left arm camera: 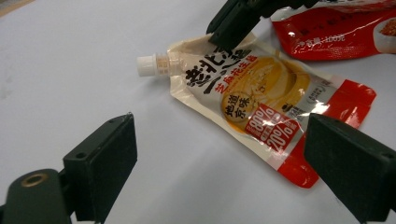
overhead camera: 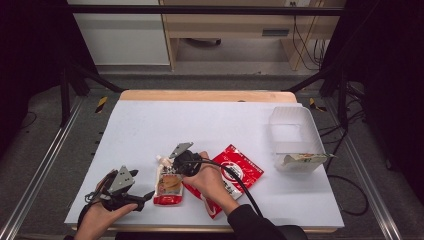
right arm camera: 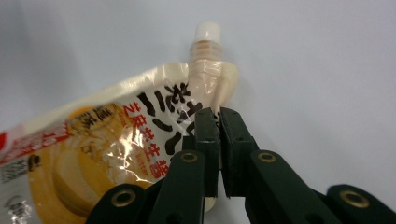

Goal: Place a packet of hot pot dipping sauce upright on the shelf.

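A spouted sauce pouch (overhead camera: 167, 186), cream, yellow and red with a white cap, lies flat on the white table near the front edge. My right gripper (right arm camera: 215, 116) is shut on the pouch (right arm camera: 107, 144), pinching its top edge just below the spout. The left gripper view shows the same right gripper (left arm camera: 229, 23) bearing on the pouch (left arm camera: 261, 100) beside the cap. My left gripper (overhead camera: 142, 197) rests to the left of the pouch, open, its jaws wide apart with nothing between them (left arm camera: 219, 149).
A red snack packet (overhead camera: 242, 170) lies just right of the pouch, partly under the right hand. A clear plastic bin (overhead camera: 295, 135) stands at the right edge with a packet (overhead camera: 302, 159) in its near end. The table's far half is bare white.
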A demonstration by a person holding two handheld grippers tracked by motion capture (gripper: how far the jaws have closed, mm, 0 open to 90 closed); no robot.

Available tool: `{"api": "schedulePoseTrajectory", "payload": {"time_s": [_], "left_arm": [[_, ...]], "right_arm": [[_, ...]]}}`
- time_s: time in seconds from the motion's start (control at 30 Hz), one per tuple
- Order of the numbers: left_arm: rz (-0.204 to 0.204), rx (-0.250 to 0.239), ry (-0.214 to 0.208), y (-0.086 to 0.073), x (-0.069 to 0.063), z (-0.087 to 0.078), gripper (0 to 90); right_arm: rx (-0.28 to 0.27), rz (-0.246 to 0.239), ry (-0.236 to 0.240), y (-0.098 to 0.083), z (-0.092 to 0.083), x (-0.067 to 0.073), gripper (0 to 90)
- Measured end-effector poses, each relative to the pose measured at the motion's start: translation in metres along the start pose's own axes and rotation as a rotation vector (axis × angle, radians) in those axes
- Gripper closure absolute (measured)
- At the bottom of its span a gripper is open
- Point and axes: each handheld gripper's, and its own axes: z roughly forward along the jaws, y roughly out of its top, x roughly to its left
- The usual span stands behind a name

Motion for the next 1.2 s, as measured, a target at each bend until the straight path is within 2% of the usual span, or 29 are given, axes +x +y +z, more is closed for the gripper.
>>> {"api": "schedulePoseTrajectory", "payload": {"time_s": [0.13,0.4,0.53,0.73,0.83,0.97,1.03,1.07,1.13,1.2], "left_arm": [[-0.007,-0.009,0.006,0.001,0.003,-0.002,9.6],[-0.030,-0.031,0.000,0.003,0.007,-0.003,9.8],[-0.038,-0.045,0.008,0.004,0.013,-0.008,10.9],[-0.072,-0.101,0.015,0.008,0.026,-0.020,15.1],[-0.045,-0.102,0.001,0.016,0.029,-0.024,19.9],[-0.032,-0.124,-0.021,0.033,0.034,-0.025,20.8],[-0.016,-0.116,-0.024,0.041,0.038,-0.023,22.3],[-0.002,-0.103,-0.034,0.047,0.041,-0.022,22.9],[0.020,-0.084,-0.085,0.059,0.046,-0.019,23.5],[0.036,-0.093,-0.088,0.068,0.049,-0.016,25.0]], "right_arm": [[-0.074,-0.037,0.006,0.013,-0.013,0.008,88.6],[-0.150,-0.069,0.026,0.022,-0.032,0.015,89.1],[-0.191,-0.091,0.021,0.030,-0.046,0.016,89.2],[-0.247,-0.126,0.016,0.040,-0.062,0.020,89.3],[-0.256,-0.133,0.019,0.041,-0.064,0.020,89.4],[-0.269,-0.147,0.028,0.042,-0.067,0.021,89.4],[-0.277,-0.145,0.031,0.042,-0.069,0.020,89.3],[-0.280,-0.149,0.029,0.041,-0.070,0.020,89.4],[-0.291,-0.156,0.028,0.042,-0.072,0.019,89.4],[-0.298,-0.163,0.028,0.042,-0.075,0.019,89.4]]}}
